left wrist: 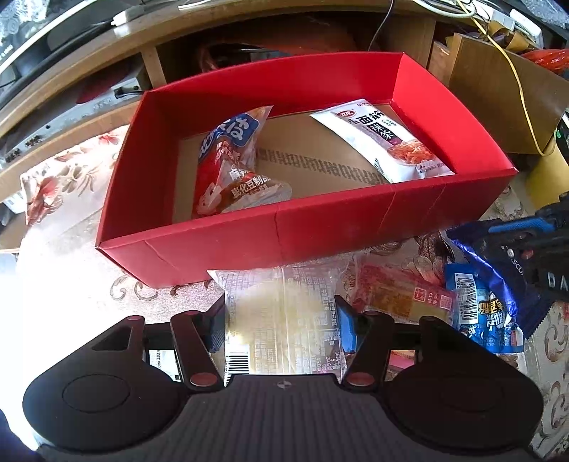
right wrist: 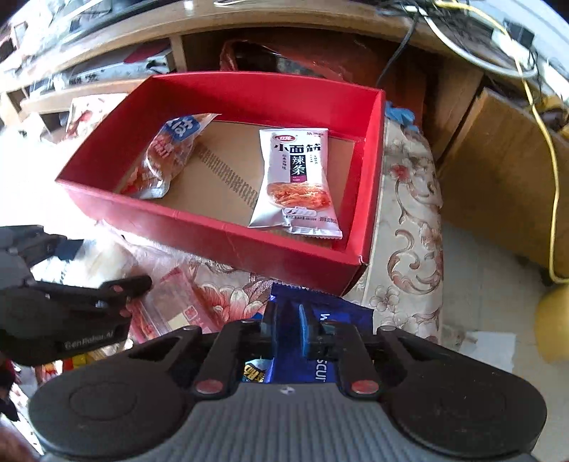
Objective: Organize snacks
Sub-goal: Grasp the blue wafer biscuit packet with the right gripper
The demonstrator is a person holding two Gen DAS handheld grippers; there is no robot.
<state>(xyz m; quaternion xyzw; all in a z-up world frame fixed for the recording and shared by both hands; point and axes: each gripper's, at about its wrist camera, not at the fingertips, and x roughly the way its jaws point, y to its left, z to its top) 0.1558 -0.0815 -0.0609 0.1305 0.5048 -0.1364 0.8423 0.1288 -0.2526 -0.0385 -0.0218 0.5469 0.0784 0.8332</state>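
A red box point(left wrist: 355, 227) point(right wrist: 199, 227) holds a red-and-blue snack bag point(left wrist: 231, 167) point(right wrist: 167, 156) at its left and a white spicy-strip packet point(left wrist: 387, 138) point(right wrist: 295, 177) at its right. My left gripper point(left wrist: 281, 320) is wide apart around a clear yellowish packet point(left wrist: 284, 312) lying in front of the box; whether the pads press it is unclear. My right gripper point(right wrist: 288, 327) is shut on a dark blue snack bag point(right wrist: 320, 320), which also shows in the left wrist view point(left wrist: 487, 284). A red-and-clear packet point(left wrist: 398, 295) point(right wrist: 177, 305) lies between the grippers.
The box stands on a floral cloth point(right wrist: 409, 213) whose edge drops off at the right. Behind it is a wooden shelf unit point(left wrist: 249, 28) with cables. A brown cardboard box point(right wrist: 498, 177) and a yellow cable point(right wrist: 547, 149) are to the right.
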